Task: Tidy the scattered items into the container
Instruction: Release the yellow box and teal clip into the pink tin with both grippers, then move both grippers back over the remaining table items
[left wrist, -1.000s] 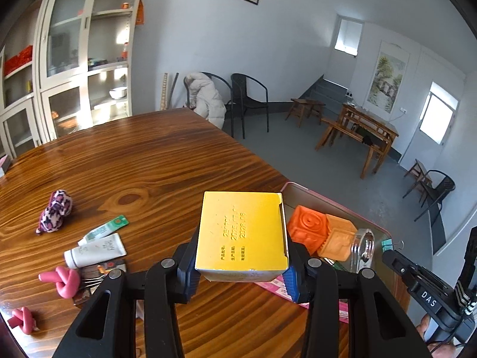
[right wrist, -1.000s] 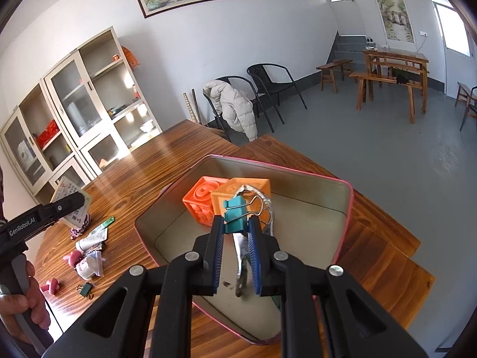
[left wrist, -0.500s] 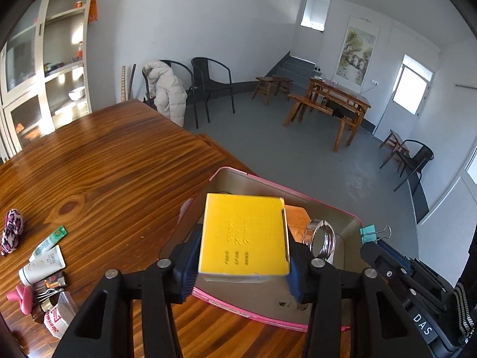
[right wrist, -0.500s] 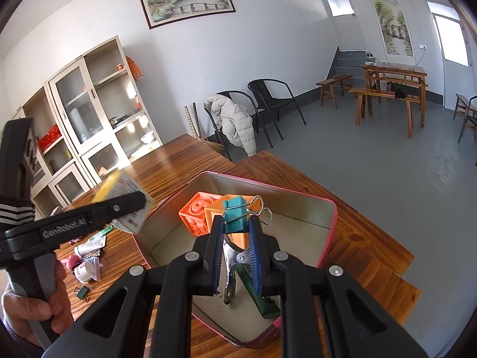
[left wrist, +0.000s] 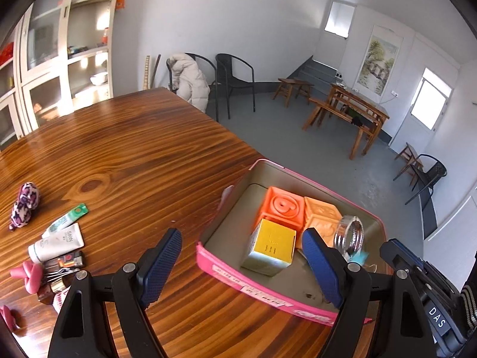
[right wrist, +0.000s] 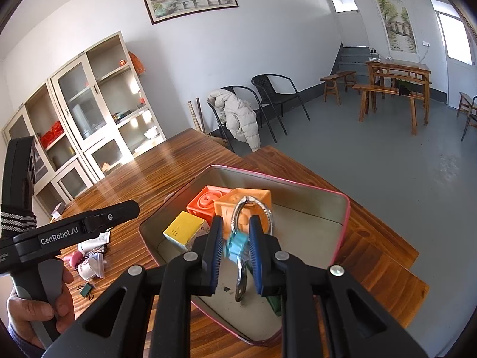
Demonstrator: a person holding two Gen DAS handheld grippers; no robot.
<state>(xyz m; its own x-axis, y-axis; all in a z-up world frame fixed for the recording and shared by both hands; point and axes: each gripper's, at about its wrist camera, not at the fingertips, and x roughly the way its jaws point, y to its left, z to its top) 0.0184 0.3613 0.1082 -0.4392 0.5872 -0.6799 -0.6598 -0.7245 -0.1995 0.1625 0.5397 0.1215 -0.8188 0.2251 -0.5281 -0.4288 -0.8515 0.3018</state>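
Observation:
A pink-rimmed metal tin (left wrist: 238, 280) (right wrist: 345, 217) sits near the table's right edge. Inside it stand two orange blocks (left wrist: 280, 208) (right wrist: 205, 201), a clear ring (left wrist: 350, 234) and a yellow box (left wrist: 271, 246) (right wrist: 183, 231). My left gripper (left wrist: 238, 247) hangs over the tin's near wall, jaws opening wide, and the yellow box rests free between them. My right gripper (right wrist: 235, 235) hovers above the tin's middle, jaws opening. A teal binder clip (right wrist: 235, 244) shows blurred and loose between its pads. In the right wrist view a hand (right wrist: 38, 304) holds the left gripper's handle.
Left of the tin, scattered on the wooden table (left wrist: 134, 155), lie a white tube (left wrist: 56, 243), a green-white tube (left wrist: 68, 217), a leopard-print scrunchie (left wrist: 23, 204), a pink knotted piece (left wrist: 29, 274) and a small green clip (right wrist: 85, 289). The table edge runs just behind the tin.
The left gripper carried the yellow box over the tin, opened, and the box now sits inside. The right jaws have parted and the teal clip has slipped lower between them.

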